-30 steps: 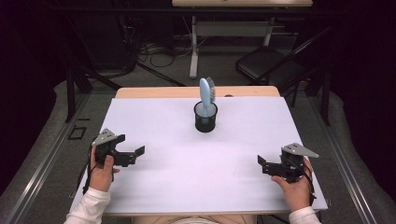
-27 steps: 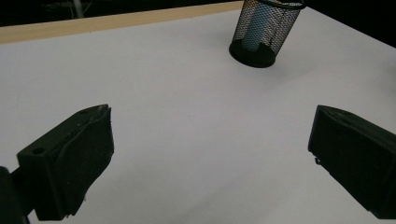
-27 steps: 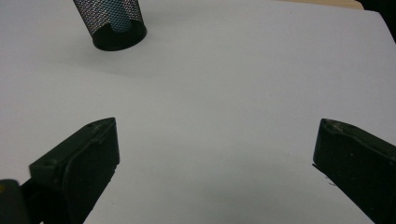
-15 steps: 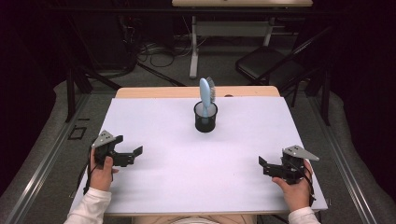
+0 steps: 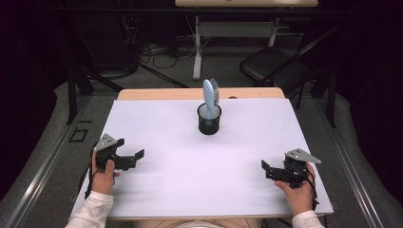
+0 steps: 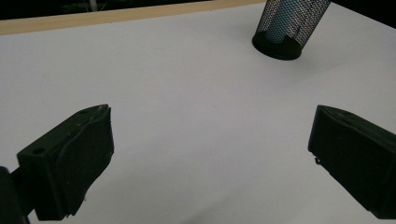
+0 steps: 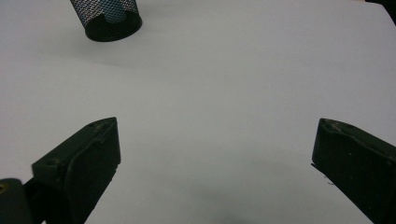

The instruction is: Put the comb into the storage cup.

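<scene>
While both tools hang spread and empty, left tool and right tool near side of mesh cup, well apart; blue brush stands upright inside cup. Judged light, rigid, smooth plastic: pinch handle just above cup rim.

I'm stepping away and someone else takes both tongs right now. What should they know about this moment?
Left tongs: open, empty, low over the white table at its near left.
Right tongs: open, empty, at the near right.
The light blue brush stands upright in the black mesh cup at the middle of the far side, well away from both tongs.
Done: nothing is gripped or touched; whether the brush was just put there, I cannot tell.
Left: probably a reach to the cup or brush from either side; both look about equally placed.
</scene>
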Action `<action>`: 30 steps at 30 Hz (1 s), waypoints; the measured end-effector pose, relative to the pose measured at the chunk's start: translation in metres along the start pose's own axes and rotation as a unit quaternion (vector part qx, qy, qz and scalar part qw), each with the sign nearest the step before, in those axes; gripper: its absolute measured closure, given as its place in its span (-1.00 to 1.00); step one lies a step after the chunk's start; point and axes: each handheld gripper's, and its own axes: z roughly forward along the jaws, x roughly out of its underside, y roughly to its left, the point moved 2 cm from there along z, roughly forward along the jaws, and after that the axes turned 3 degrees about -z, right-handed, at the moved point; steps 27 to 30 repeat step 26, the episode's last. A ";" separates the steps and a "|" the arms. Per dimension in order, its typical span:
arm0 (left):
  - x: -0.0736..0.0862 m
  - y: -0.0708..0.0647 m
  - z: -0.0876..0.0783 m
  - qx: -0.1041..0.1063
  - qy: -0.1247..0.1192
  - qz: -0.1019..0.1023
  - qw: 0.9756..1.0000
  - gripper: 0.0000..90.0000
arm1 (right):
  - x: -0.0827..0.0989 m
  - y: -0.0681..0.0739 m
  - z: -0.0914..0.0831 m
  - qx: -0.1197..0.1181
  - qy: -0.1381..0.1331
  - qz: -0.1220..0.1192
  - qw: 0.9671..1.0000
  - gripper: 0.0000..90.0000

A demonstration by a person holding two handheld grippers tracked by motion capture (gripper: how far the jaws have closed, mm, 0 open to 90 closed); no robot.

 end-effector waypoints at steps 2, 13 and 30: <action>0.000 0.000 0.000 -0.001 0.000 0.000 1.000 -0.99 | 0.000 0.000 0.001 0.000 -0.001 -0.001 1.000 -0.98; 0.003 0.000 0.003 0.001 0.005 0.003 1.000 -0.99 | 0.003 -0.002 0.004 0.000 0.009 0.002 1.000 -0.97; 0.003 0.001 0.005 -0.004 0.011 0.000 1.000 -0.99 | 0.005 -0.005 0.005 0.010 0.011 0.007 1.000 -0.97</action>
